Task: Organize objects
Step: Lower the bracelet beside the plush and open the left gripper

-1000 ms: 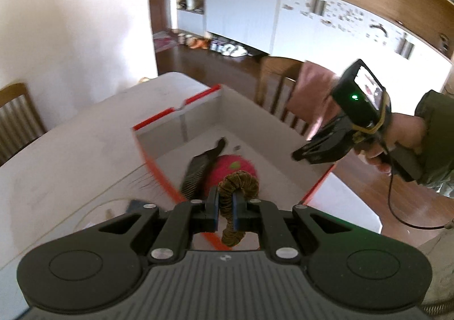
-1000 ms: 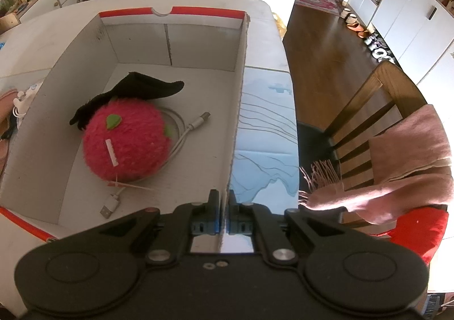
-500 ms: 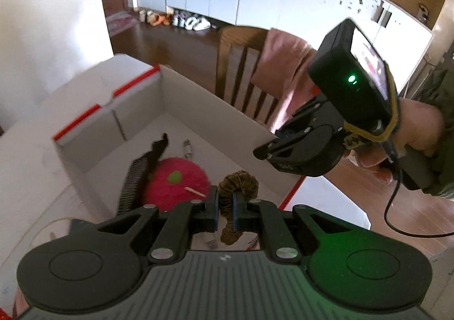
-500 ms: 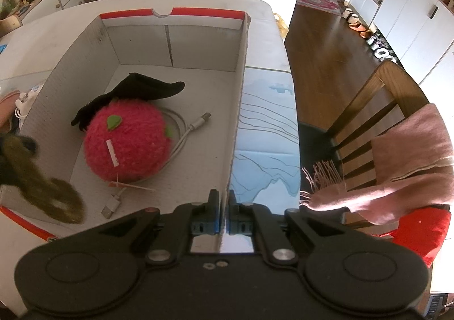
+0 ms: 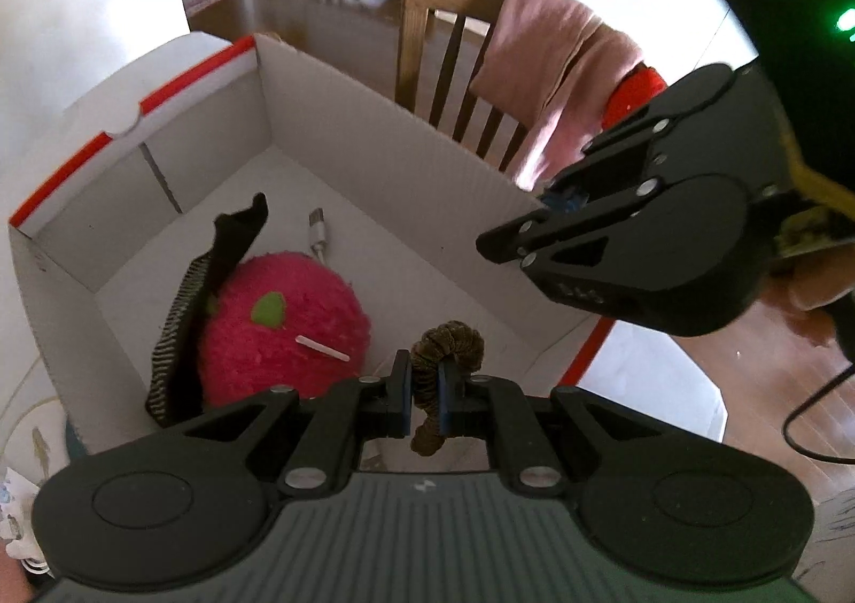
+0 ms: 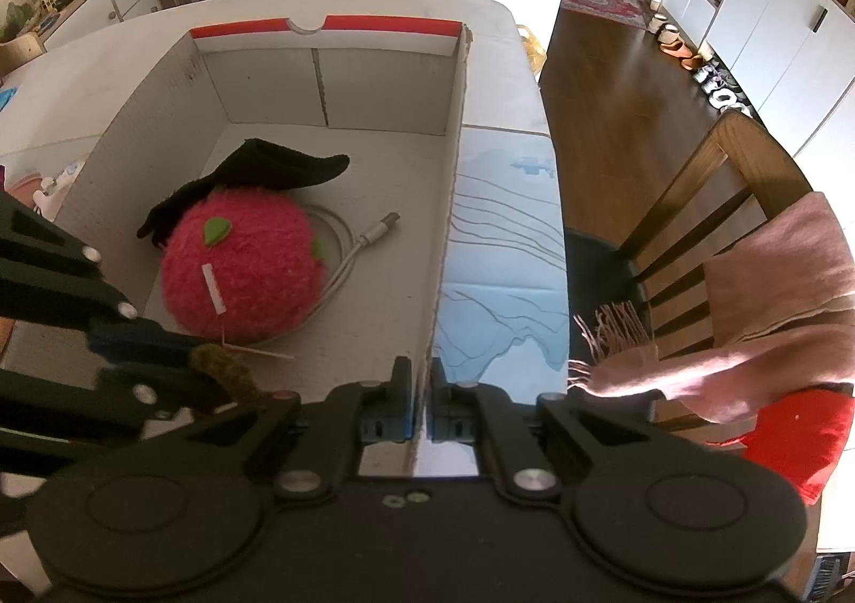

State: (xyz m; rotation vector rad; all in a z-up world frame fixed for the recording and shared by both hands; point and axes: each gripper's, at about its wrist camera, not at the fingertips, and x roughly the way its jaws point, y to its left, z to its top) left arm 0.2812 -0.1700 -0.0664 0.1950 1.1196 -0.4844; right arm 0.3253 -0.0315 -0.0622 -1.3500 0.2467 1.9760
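Left gripper (image 5: 424, 392) pitched steeply down over the near end of the open white cardboard box (image 5: 342, 100), red-edged rim. Its jaws are pinched nearly together on a brown fuzzy scrunchie (image 5: 446, 352); the loop bulges above the fingertips and a tail hangs below them. In the right wrist view the same gripper (image 6: 214, 368) comes in from the left edge, scrunchie (image 6: 224, 362) at its tip, just above the box floor.

Inside the box, left to right: a black fabric piece (image 5: 214, 277) draped against a fuzzy pink ball (image 5: 283, 325) with green spots, then a white USB cable (image 6: 347, 261) coiled partly under the ball, plug end lying free.

Right gripper (image 6: 421, 400) also angled steeply down, jaws clamped tight on the box's right side wall (image 6: 449, 207), wall edge running up between the fingers. From the left wrist view it looms large at right (image 5: 556, 207), over that wall.

Beyond the wall: the table (image 6: 507, 239), then a wooden chair (image 6: 710, 191) with a pink scarf (image 6: 769, 314) over it.
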